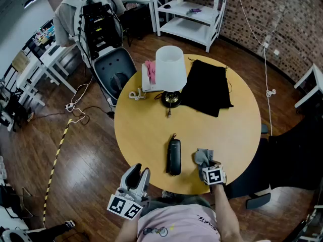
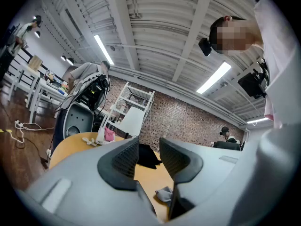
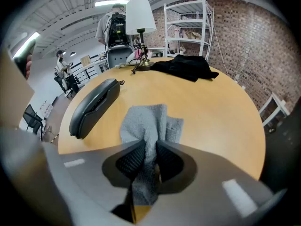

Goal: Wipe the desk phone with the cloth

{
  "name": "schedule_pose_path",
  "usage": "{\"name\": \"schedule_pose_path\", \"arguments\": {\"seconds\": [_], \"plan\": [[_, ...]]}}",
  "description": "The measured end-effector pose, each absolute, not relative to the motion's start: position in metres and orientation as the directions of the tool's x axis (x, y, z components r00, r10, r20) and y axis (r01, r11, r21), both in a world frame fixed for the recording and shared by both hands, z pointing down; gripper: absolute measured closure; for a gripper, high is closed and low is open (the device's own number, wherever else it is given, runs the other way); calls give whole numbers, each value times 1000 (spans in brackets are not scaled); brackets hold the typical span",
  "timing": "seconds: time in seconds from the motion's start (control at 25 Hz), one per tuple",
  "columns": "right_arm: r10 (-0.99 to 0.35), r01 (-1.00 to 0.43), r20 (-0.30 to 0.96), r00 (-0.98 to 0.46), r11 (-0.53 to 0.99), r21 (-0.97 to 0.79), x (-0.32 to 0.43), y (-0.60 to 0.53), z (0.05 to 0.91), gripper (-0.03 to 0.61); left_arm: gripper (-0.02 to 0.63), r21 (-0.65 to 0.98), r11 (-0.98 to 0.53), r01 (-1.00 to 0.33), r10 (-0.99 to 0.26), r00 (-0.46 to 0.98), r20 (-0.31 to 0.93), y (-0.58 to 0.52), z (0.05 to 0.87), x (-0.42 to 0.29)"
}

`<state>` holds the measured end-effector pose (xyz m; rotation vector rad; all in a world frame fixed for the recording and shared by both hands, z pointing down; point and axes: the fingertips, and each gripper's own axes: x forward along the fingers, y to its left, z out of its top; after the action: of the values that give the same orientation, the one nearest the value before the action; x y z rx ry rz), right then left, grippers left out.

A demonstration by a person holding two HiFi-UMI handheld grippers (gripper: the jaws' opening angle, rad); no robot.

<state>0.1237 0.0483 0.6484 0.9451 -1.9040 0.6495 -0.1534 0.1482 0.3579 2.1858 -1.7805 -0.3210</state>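
Note:
A black phone handset (image 1: 173,156) (image 3: 94,107) lies on the round wooden table (image 1: 237,120) near its front edge. Just right of it, my right gripper (image 1: 207,165) (image 3: 149,155) is shut on a grey cloth (image 1: 203,157) (image 3: 150,124), which bunches between the jaws and spreads onto the table ahead. The cloth is beside the handset and does not touch it. My left gripper (image 1: 138,171) (image 2: 149,157) hangs off the table's front left edge, tilted upward, its jaws shut with nothing between them.
A white-shaded lamp (image 1: 170,69) stands at the table's far side beside a black fabric (image 1: 207,87). A white device with a coiled cord (image 1: 136,94) and a pink item lies left of the lamp. A chair (image 1: 115,72) and white shelving (image 1: 192,14) stand beyond.

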Motion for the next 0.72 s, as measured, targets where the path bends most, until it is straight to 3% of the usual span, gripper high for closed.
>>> {"name": "schedule_pose_path", "arguments": {"seconds": [0.32, 0.4, 0.44, 0.56, 0.72], "plan": [[-415, -787, 744, -524, 570, -236, 116, 23, 570, 518, 471, 359, -169, -918, -975, 209, 74, 94, 387, -136], [-425, -764, 706, -567, 591, -258, 103, 21, 541, 518, 359, 357, -187, -915, -958, 250, 140, 88, 403, -129], [-429, -755, 692, -580, 602, -260, 96, 20, 531, 518, 342, 357, -198, -913, -948, 270, 166, 85, 411, -126], [-442, -746, 678, -587, 620, -241, 72, 12, 520, 518, 342, 351, -228, -908, -913, 325, 248, 76, 444, -119], [-430, -749, 720, -545, 635, -188, 44, 4, 534, 517, 313, 376, -256, -891, -776, 421, 469, 60, 530, -89]]}}
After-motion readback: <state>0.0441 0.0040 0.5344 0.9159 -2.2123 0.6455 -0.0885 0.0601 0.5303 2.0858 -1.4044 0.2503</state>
